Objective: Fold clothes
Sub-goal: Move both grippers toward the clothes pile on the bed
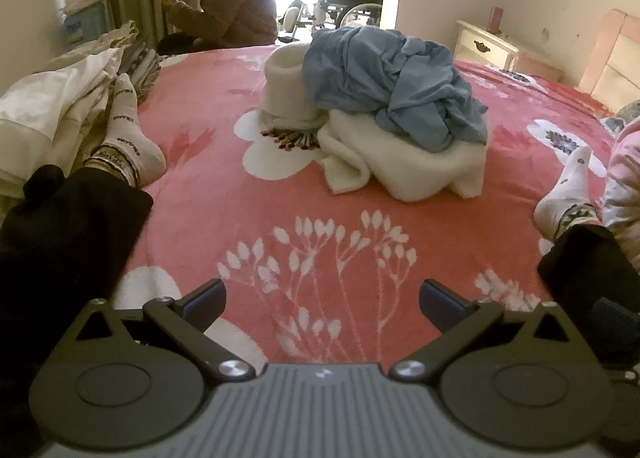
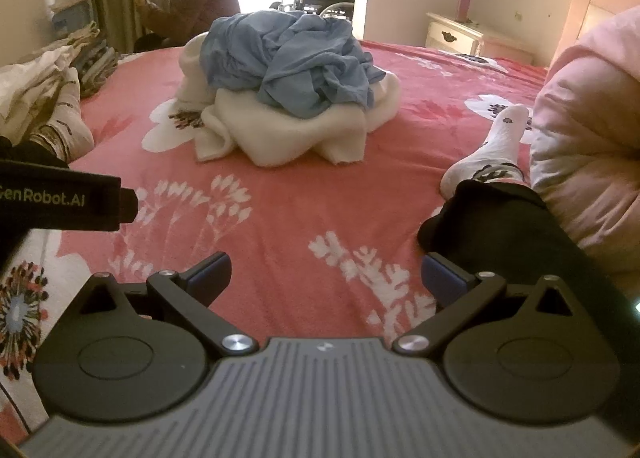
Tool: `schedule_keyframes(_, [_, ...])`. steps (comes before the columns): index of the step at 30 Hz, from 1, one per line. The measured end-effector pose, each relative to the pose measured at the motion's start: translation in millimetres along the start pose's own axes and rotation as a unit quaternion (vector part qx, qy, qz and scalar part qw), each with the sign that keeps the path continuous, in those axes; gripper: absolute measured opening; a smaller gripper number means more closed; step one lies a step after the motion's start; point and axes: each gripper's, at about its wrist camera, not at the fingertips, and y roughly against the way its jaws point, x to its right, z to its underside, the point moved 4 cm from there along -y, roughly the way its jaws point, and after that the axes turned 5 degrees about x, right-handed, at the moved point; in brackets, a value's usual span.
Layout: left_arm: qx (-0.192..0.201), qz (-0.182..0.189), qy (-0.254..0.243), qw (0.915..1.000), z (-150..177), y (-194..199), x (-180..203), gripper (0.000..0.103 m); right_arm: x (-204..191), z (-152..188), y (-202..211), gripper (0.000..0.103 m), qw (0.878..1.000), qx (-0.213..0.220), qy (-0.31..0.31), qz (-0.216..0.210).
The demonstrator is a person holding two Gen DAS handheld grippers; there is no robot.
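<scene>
Your left gripper [image 1: 322, 300] and right gripper [image 2: 326, 274] both hover with jaws spread wide and empty over the near bed [image 1: 248, 198], since the blue garment [image 1: 392, 78] lies crumpled atop the white blanket [image 1: 404, 162] farther off.

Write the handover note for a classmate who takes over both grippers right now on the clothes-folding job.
Left gripper: open, empty, above the bedspread.
Right gripper: open, empty, same.
Clothes: blue garment crumpled on top of a white fleece, mid-bed, ahead of both grippers and untouched.
Done: nothing folded from this pile.
Left: lift the blue garment off, spread it flat, fold it; then the fleece.
</scene>
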Motion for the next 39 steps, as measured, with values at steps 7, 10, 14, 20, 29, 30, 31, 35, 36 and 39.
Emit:
schedule_keyframes(7, [-0.003, -0.01, -0.003, 0.9999, -5, 0, 1, 0.103, 1, 0, -1, 0.102, 1.0, 0.0, 0.002, 0.007])
schedule_keyframes(10, [0.007, -0.013, -0.004, 0.9999, 1, -1, -8, 0.103, 0, 1, -2, 0.102, 1.0, -0.005, 0.0, 0.012])
schedule_keyframes(14, [0.013, -0.008, -0.002, 0.9999, 0, 2, -11, 0.103, 0, 2, -3, 0.102, 1.0, -0.008, 0.002, 0.016])
schedule_keyframes(20, [-0.004, -0.015, -0.006, 0.9999, 1, -6, -7, 0.103, 2, 3, -5, 0.102, 1.0, -0.015, 0.0, 0.024])
schedule_keyframes(29, [-0.011, -0.027, -0.005, 0.9996, 1, -9, -8, 0.103, 6, 5, -7, 0.102, 0.999, -0.029, -0.008, 0.032])
schedule_keyframes(30, [-0.012, -0.029, -0.004, 0.9995, 2, -9, -8, 0.103, 6, 5, -7, 0.102, 0.999, -0.029, -0.008, 0.032])
schedule_keyframes(31, [-0.013, -0.031, -0.004, 0.9994, 2, -9, -9, 0.103, 6, 5, -7, 0.102, 0.999, -0.029, -0.008, 0.032])
schedule_keyframes(35, [-0.017, -0.02, -0.007, 0.9996, 4, -9, -10, 0.103, 5, 5, -7, 0.102, 0.999, -0.029, -0.004, 0.032])
schedule_keyframes(36, [-0.018, -0.022, -0.006, 0.9996, 1, -12, -10, 0.103, 5, 5, -7, 0.102, 0.999, -0.029, -0.004, 0.032])
schedule_keyframes(39, [-0.019, -0.021, -0.006, 0.9996, 1, -12, -9, 0.103, 5, 5, -7, 0.102, 0.999, -0.029, -0.004, 0.033])
